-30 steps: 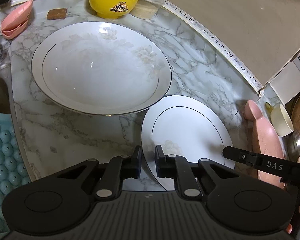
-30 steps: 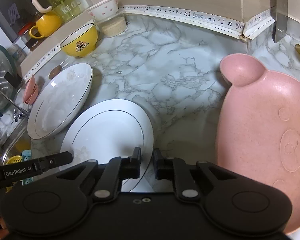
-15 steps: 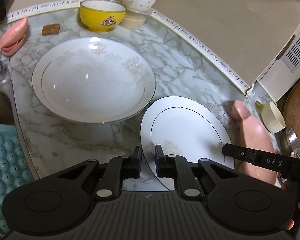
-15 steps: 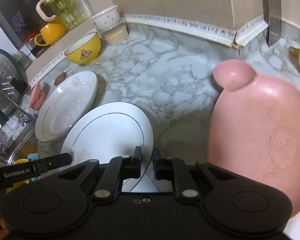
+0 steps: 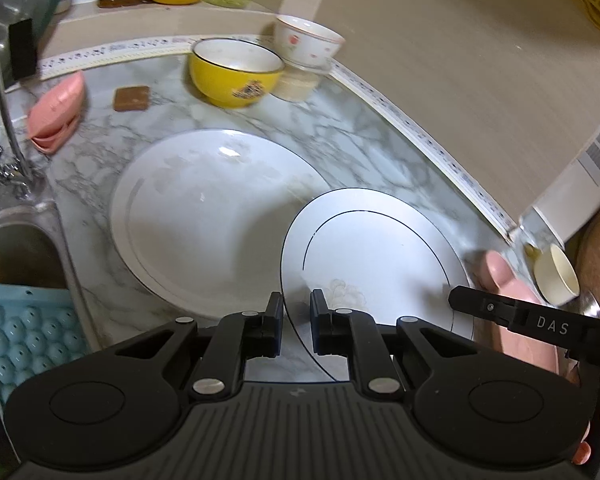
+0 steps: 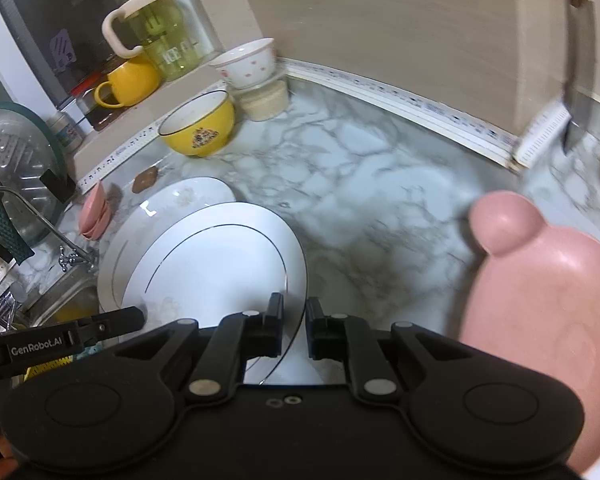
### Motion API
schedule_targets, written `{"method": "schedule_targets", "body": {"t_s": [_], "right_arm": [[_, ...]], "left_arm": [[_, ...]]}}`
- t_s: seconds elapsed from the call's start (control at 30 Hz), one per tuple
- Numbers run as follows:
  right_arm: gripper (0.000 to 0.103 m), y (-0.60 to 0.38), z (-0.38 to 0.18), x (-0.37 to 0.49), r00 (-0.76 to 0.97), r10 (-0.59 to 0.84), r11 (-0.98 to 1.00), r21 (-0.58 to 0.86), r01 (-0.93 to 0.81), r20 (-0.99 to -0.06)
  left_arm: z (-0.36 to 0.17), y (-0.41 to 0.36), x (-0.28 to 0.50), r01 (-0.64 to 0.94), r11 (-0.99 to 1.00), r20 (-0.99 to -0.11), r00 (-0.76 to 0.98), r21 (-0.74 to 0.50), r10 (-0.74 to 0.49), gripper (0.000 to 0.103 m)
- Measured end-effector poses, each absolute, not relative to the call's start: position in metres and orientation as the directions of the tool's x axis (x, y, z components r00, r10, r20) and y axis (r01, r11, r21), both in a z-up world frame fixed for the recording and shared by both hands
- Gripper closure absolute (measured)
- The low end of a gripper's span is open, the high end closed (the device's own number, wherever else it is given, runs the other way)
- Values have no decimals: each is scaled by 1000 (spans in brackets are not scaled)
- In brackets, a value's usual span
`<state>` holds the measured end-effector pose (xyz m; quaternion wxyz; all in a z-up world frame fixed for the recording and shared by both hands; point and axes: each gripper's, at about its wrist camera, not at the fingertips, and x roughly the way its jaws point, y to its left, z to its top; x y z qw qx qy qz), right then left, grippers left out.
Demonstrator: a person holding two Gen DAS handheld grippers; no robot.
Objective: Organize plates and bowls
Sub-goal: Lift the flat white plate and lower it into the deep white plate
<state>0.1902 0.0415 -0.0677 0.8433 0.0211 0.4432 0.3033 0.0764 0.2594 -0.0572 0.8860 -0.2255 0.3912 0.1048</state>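
Both grippers hold a small white plate [image 5: 372,264] with a thin dark ring, raised off the marble counter. My left gripper [image 5: 296,320] is shut on its left rim. My right gripper [image 6: 294,320] is shut on the right rim of the same plate [image 6: 220,272]. Beneath and to the left lies a large deep white plate [image 5: 204,224], and the held plate overlaps its edge. A yellow bowl [image 5: 236,76] and a white flowered bowl [image 5: 308,40] stand at the back by the wall. To the right lies a pink animal-shaped plate [image 6: 540,312].
A sink [image 5: 12,248] with a tap [image 5: 4,120] and a blue dimpled mat [image 5: 16,340] lies at the left. On the counter are a pink clip-like item [image 5: 58,112], a brown pad [image 5: 131,98] and a cream cup [image 5: 556,280]. A ledge holds a yellow mug [image 6: 128,80] and a green jug [image 6: 156,28].
Both grippers have risen with the small plate still gripped. The counter looks farther away, and the plate now overlaps the large plate's right edge.
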Motion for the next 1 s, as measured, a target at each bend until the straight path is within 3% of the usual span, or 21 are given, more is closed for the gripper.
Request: {"method": "schedule_targets", "body": {"t_s": [0.5,1.0], "right_arm": [[91,119,-86,216,368,537,793,306,-527,-759],[92,153,-90,231,382,495,805,247,-539,-780]], "left_arm": [[-84,337,93,-434,842,-766,641,-322,38,91],[-100,364,112,-442,829,-785,619,-343,6,90]]}}
